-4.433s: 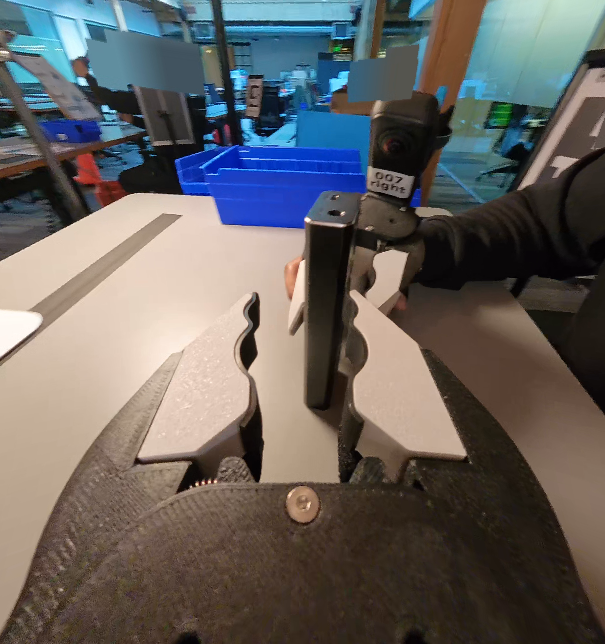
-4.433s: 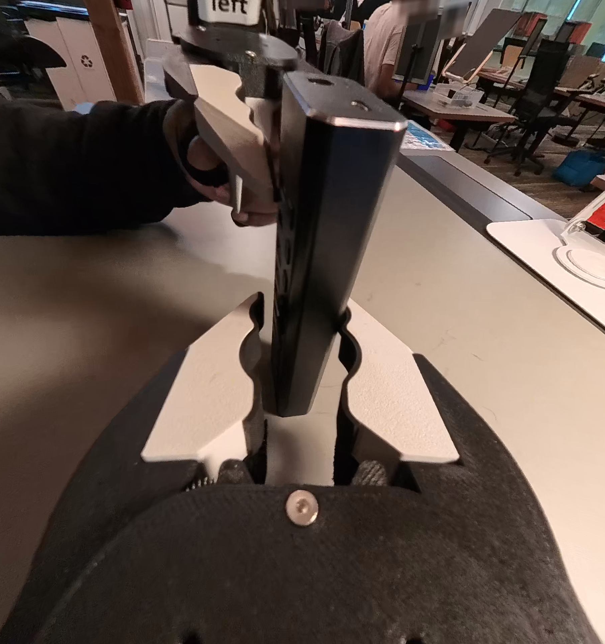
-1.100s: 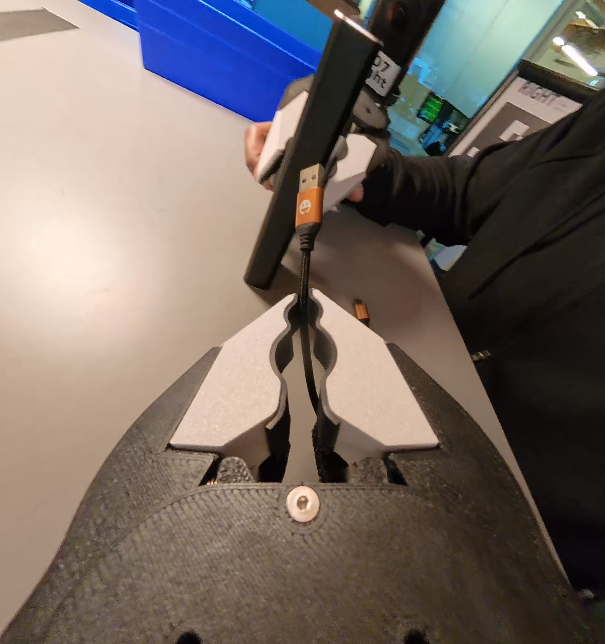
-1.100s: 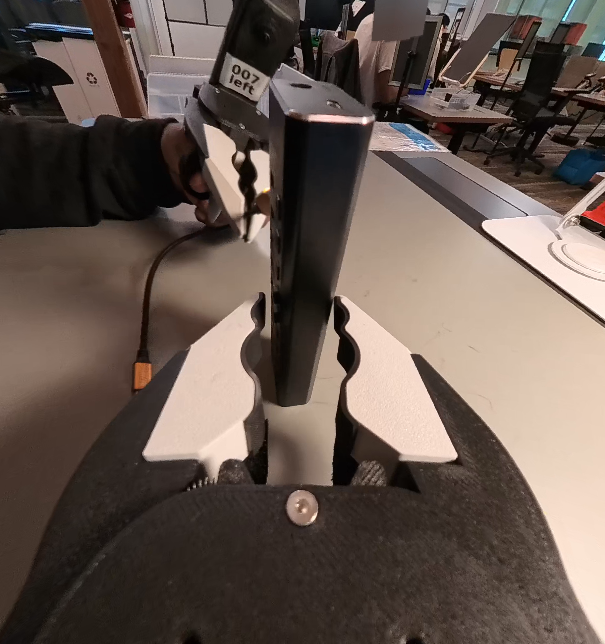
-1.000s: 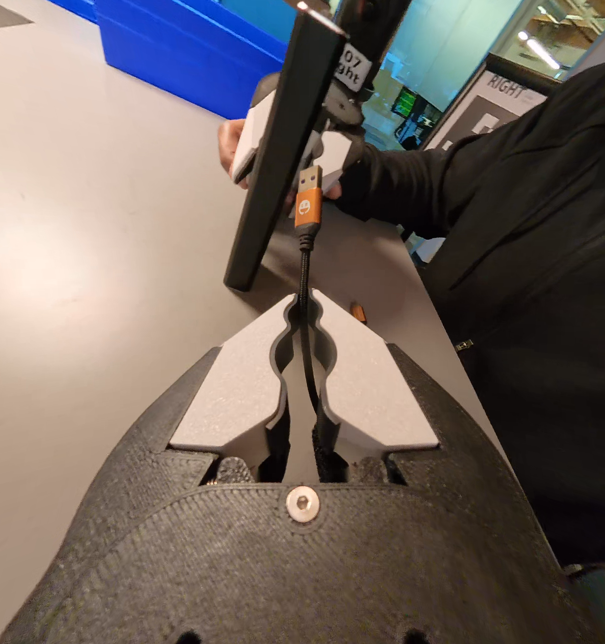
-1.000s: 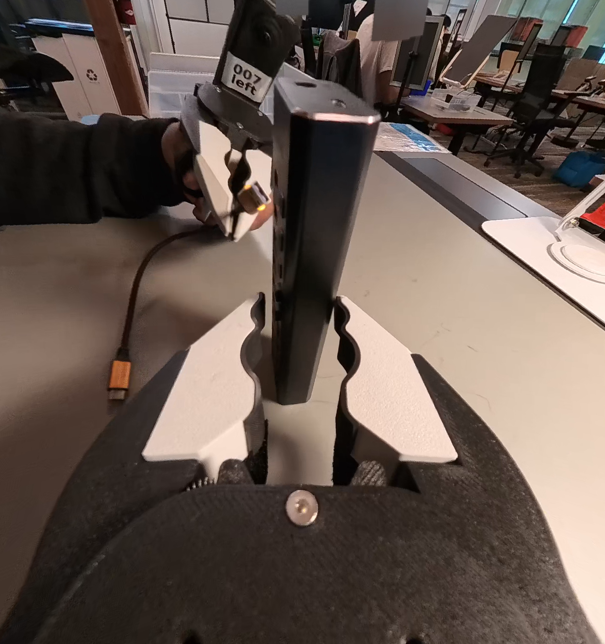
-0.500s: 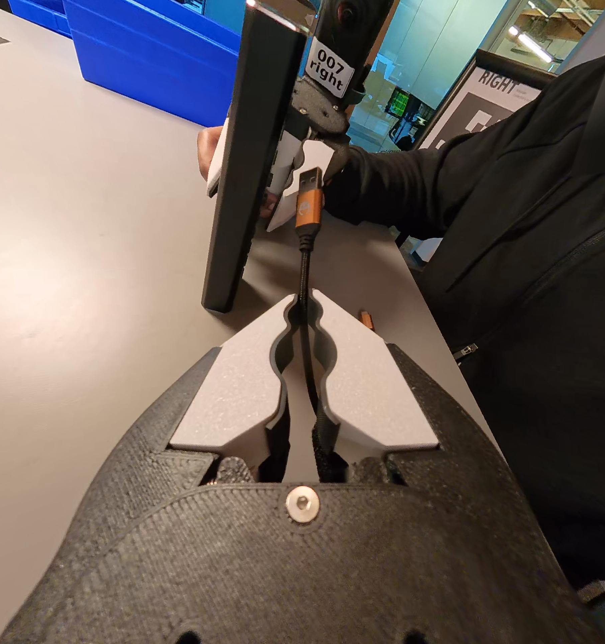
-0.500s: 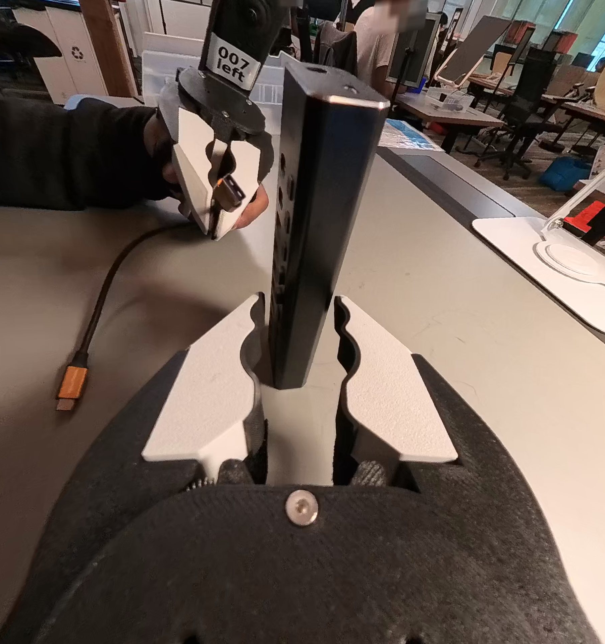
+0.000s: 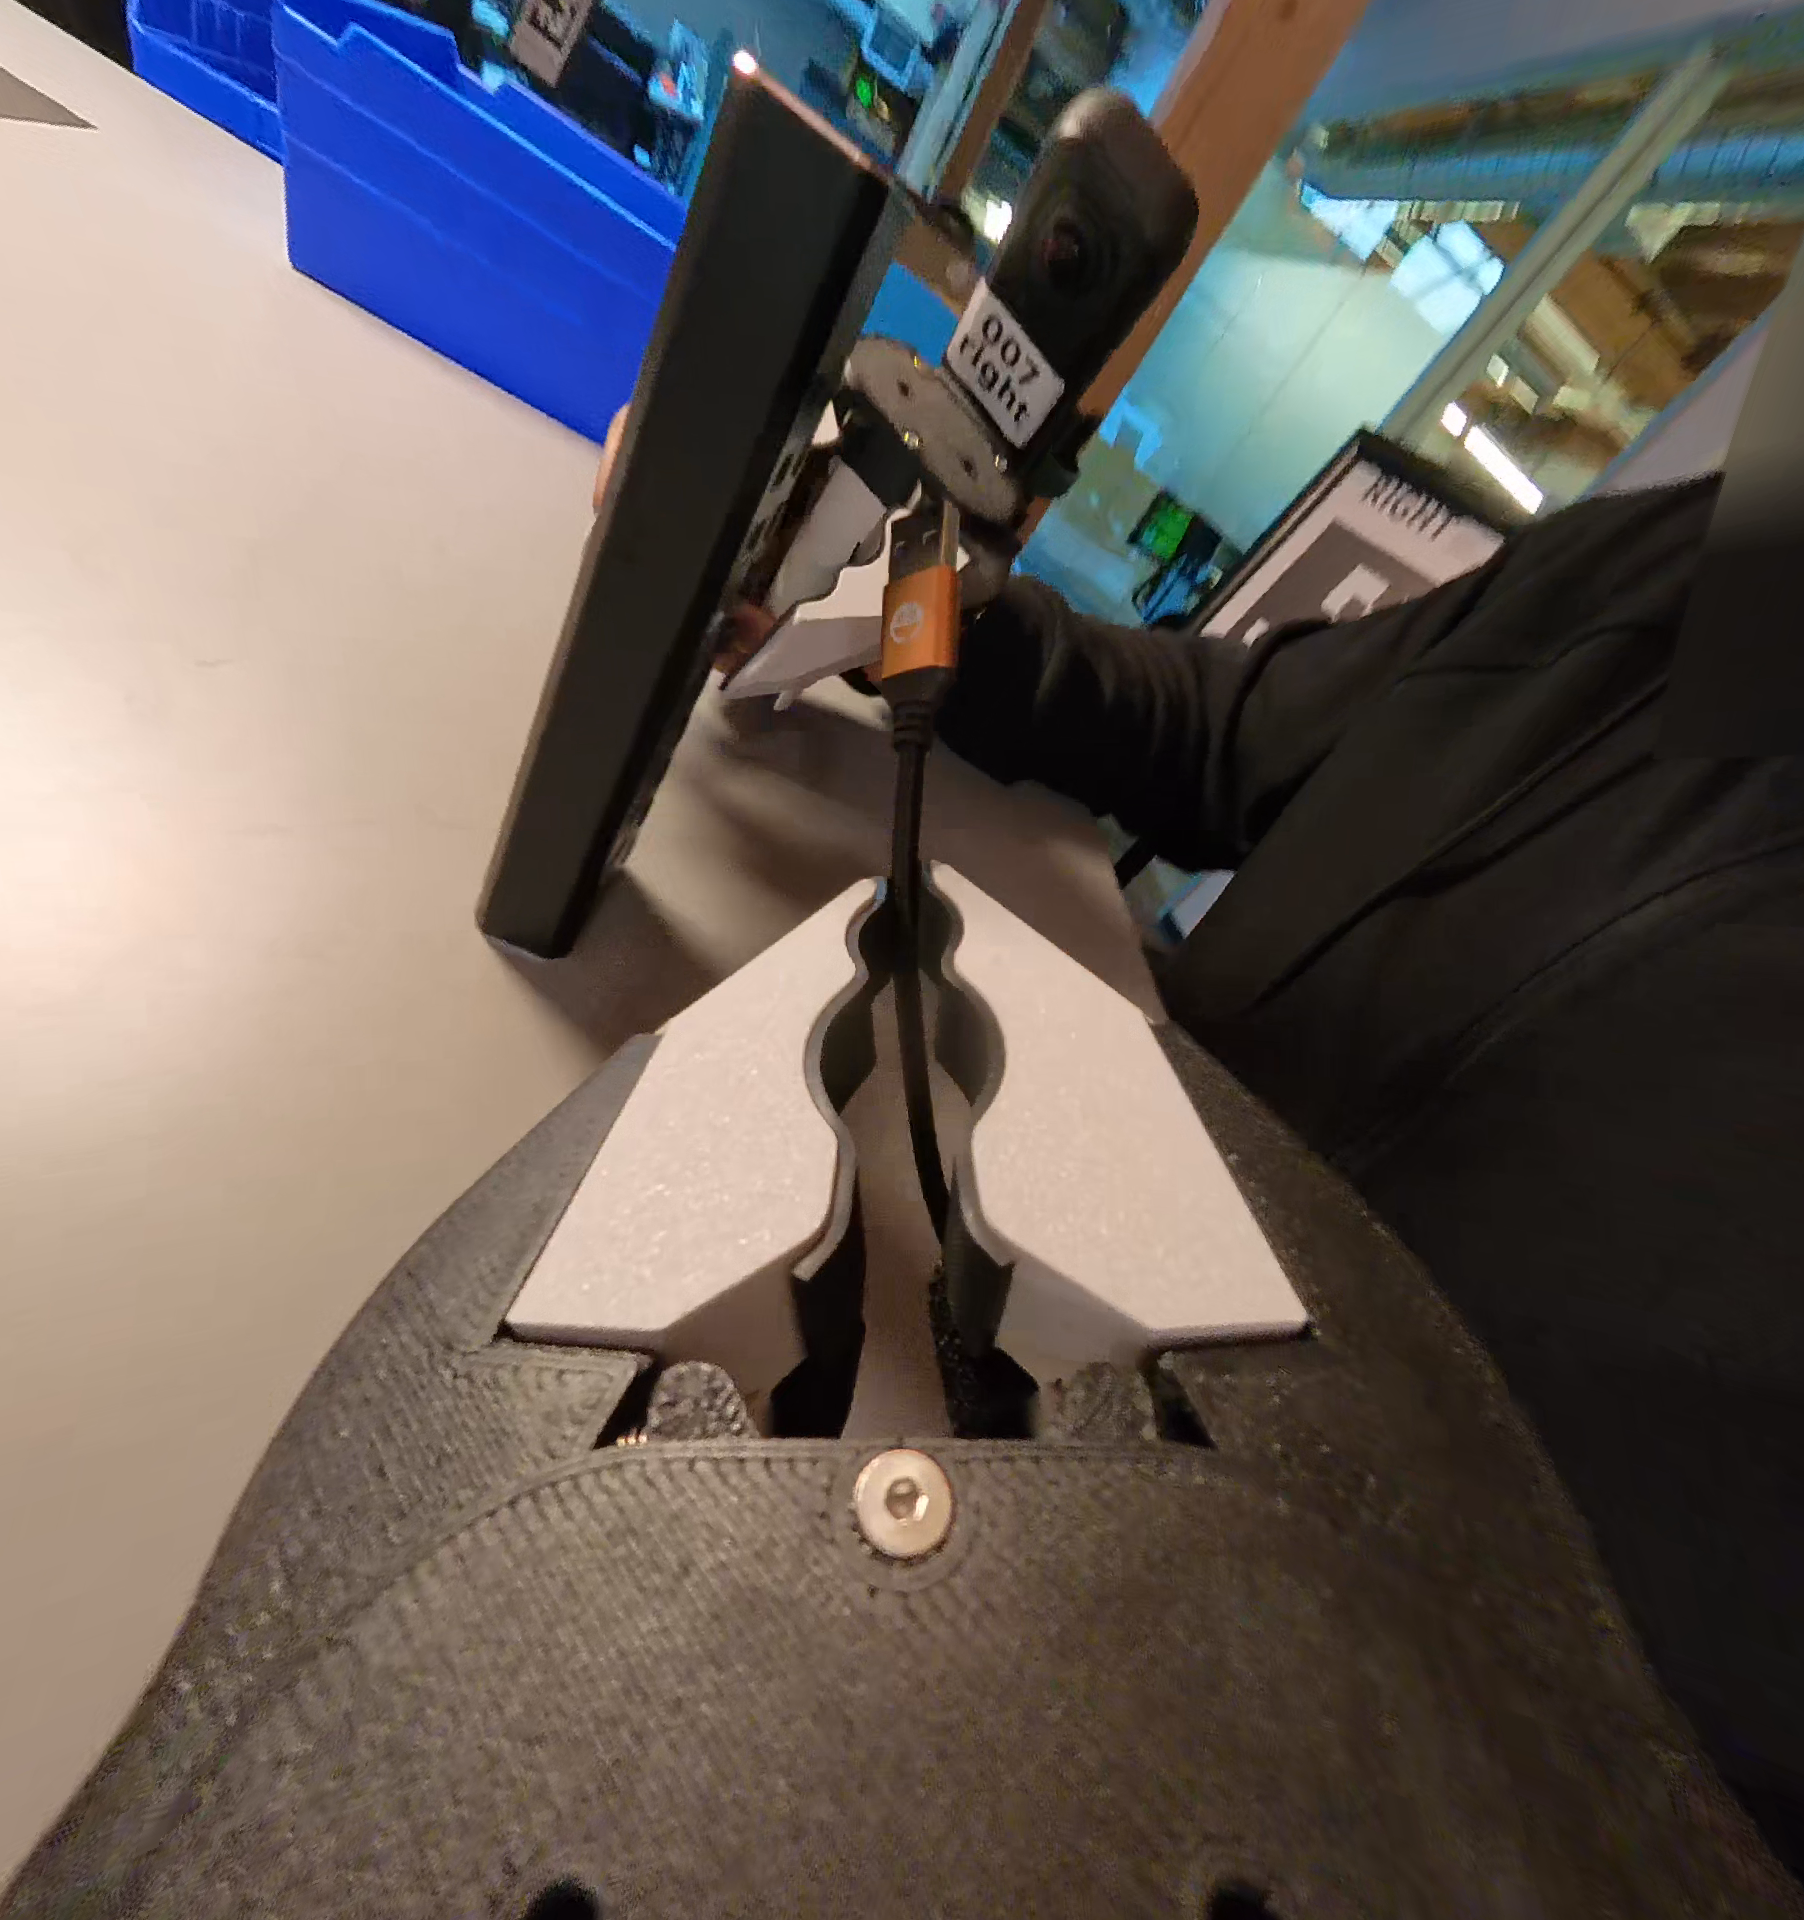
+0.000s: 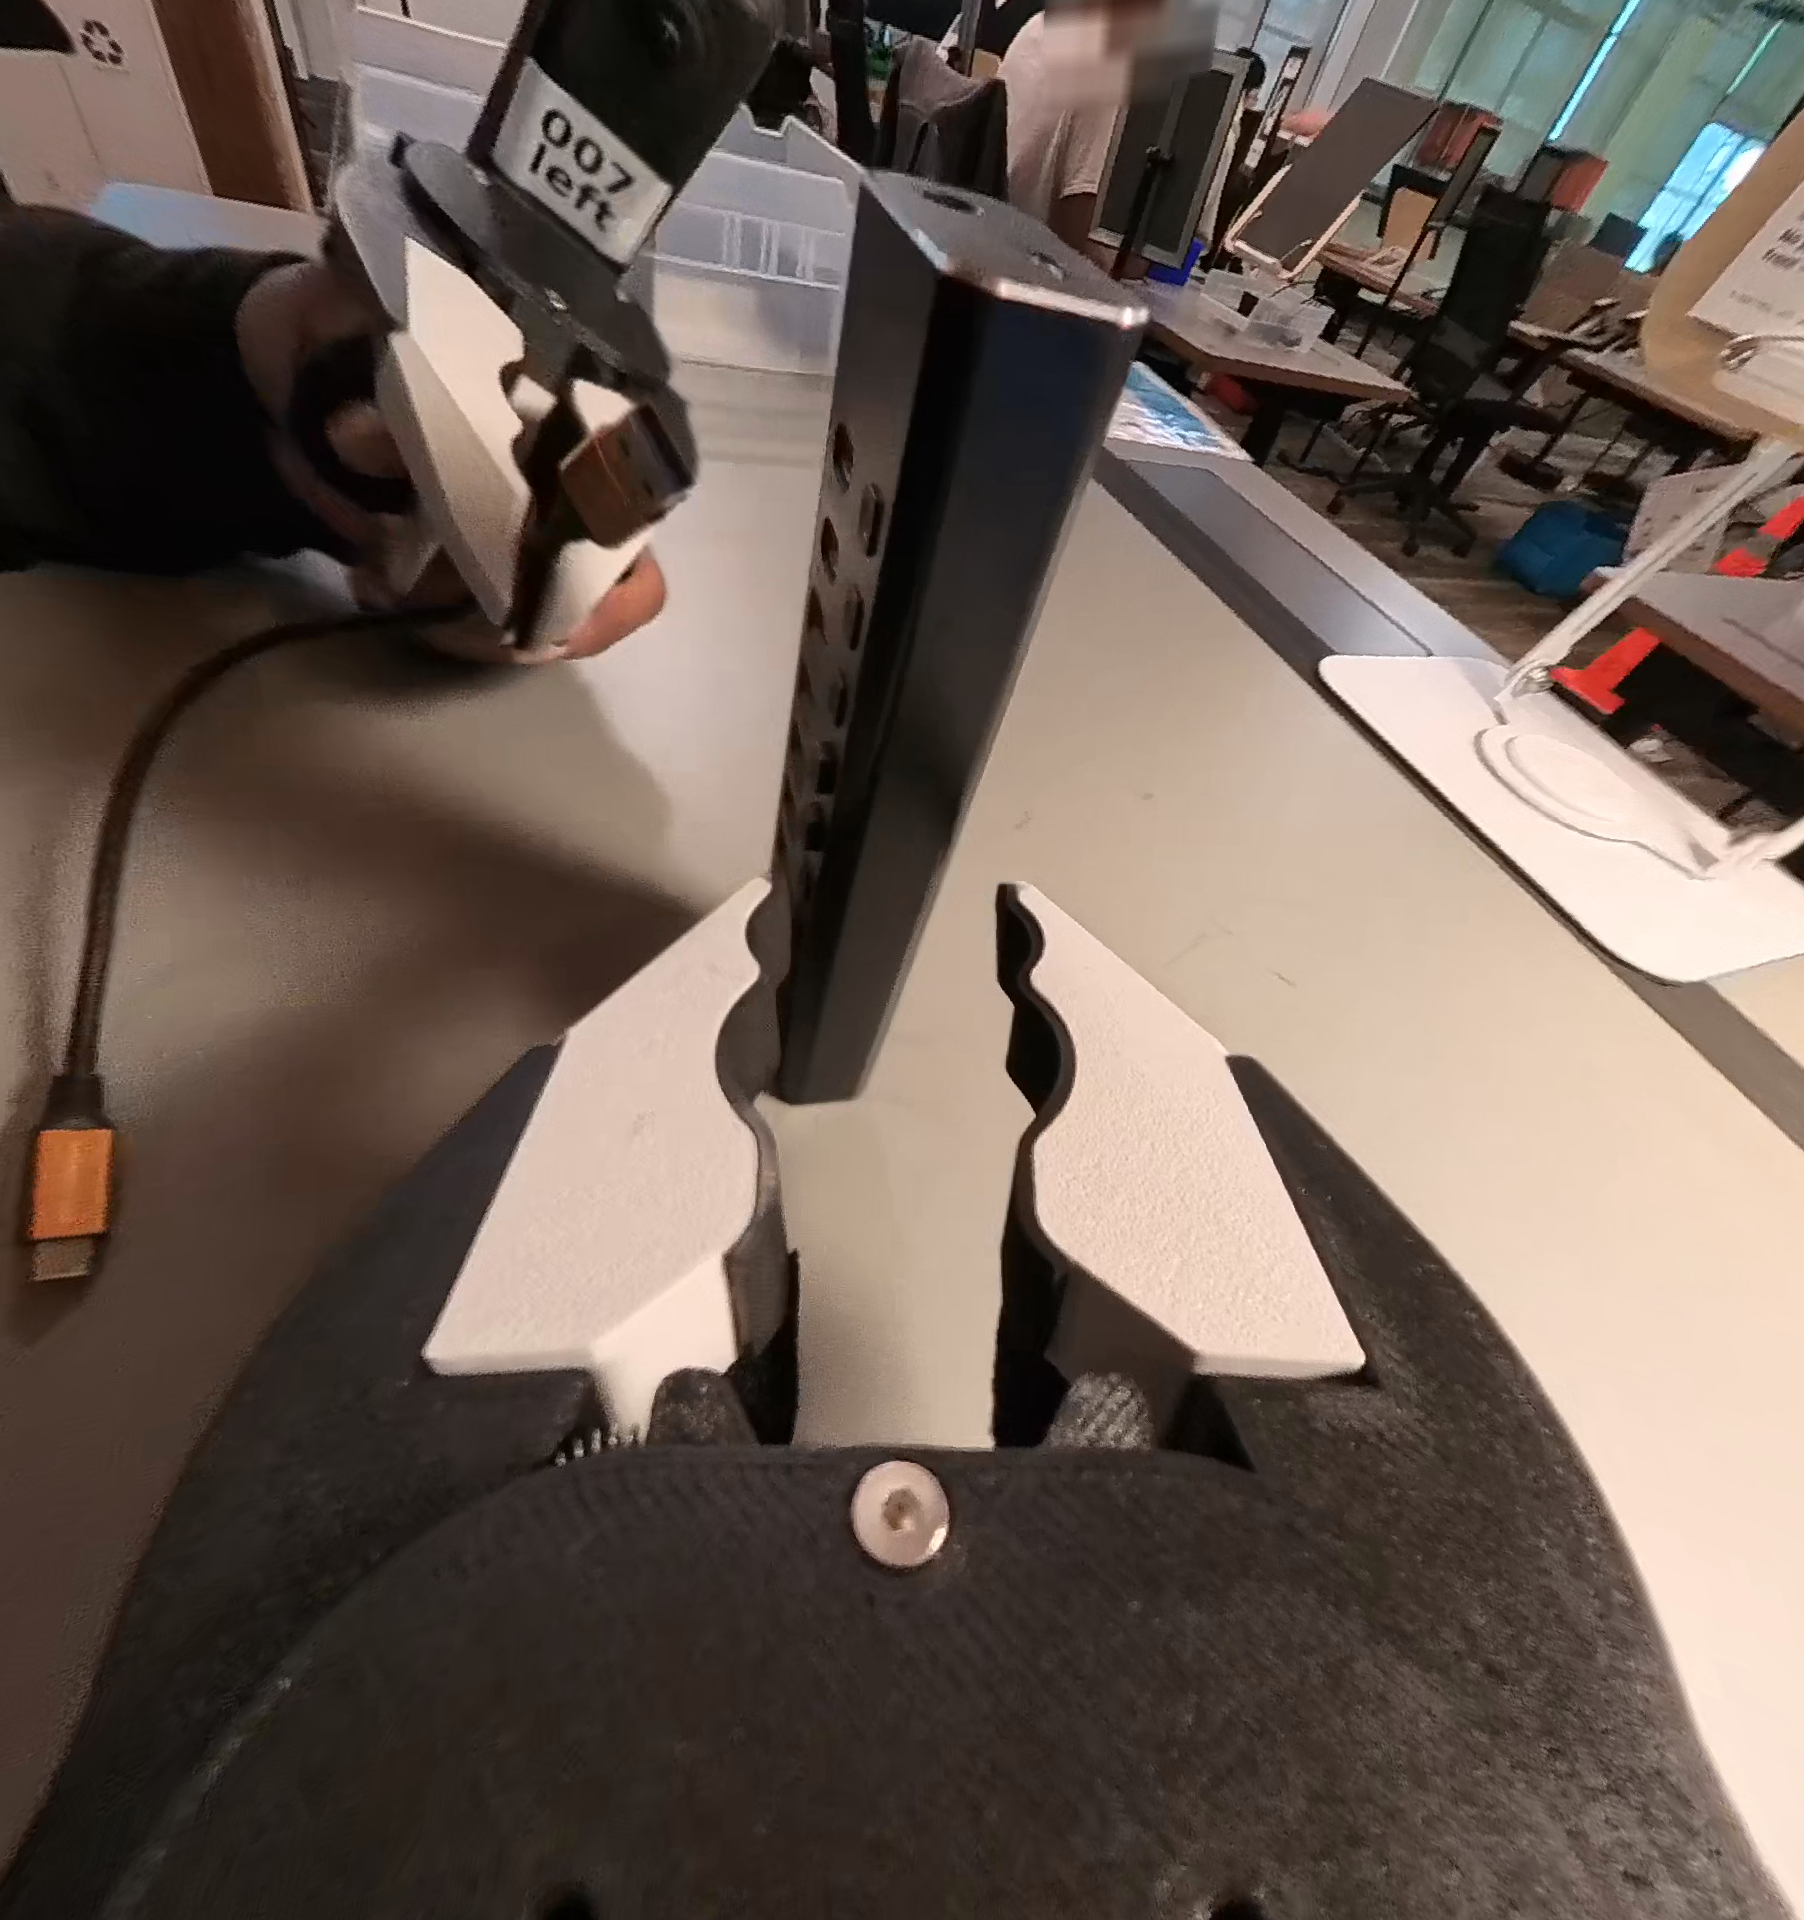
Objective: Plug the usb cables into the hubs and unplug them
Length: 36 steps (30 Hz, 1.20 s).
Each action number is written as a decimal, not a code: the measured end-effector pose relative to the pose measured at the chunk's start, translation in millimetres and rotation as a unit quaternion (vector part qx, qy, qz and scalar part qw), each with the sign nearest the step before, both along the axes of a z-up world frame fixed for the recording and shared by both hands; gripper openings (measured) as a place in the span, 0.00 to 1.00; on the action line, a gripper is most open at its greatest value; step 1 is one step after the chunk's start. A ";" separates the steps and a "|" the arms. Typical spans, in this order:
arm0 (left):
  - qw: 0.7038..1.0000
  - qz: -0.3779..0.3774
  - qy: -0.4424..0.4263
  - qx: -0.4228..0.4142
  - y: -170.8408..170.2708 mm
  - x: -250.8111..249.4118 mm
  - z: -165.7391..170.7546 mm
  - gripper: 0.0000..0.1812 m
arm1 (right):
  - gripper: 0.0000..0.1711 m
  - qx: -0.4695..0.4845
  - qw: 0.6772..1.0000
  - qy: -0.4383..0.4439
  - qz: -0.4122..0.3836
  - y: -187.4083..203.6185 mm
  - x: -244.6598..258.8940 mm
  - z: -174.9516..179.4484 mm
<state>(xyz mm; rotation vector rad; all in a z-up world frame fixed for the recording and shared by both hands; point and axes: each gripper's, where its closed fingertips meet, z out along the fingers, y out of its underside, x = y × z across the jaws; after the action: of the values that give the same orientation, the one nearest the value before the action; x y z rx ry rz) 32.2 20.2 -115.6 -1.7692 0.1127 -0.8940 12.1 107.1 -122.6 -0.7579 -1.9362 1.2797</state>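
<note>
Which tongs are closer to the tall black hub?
Right. The right tongs straddle the hub at its base, open around it. The left tongs hold the cable off to its side.

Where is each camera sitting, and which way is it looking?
Left wrist view: sits on the left gripper, looking along its fingers, which pinch the cable, toward the person's black sleeve.
Right wrist view: sits on the right gripper, facing the other hand.
Both show the hub standing on the table.
</note>
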 end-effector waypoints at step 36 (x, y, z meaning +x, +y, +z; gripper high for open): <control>0.976 0.043 -0.206 0.060 38.7 55.4 31.5 0.21 | 0.04 -0.318 0.940 -0.062 0.108 -56.2 38.7 61.2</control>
<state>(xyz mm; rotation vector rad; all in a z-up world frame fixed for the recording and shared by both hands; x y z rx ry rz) 87.6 58.8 -84.1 -1.4343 -0.1749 -1.1469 50.8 50.9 -61.4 -0.9674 -1.7343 2.0871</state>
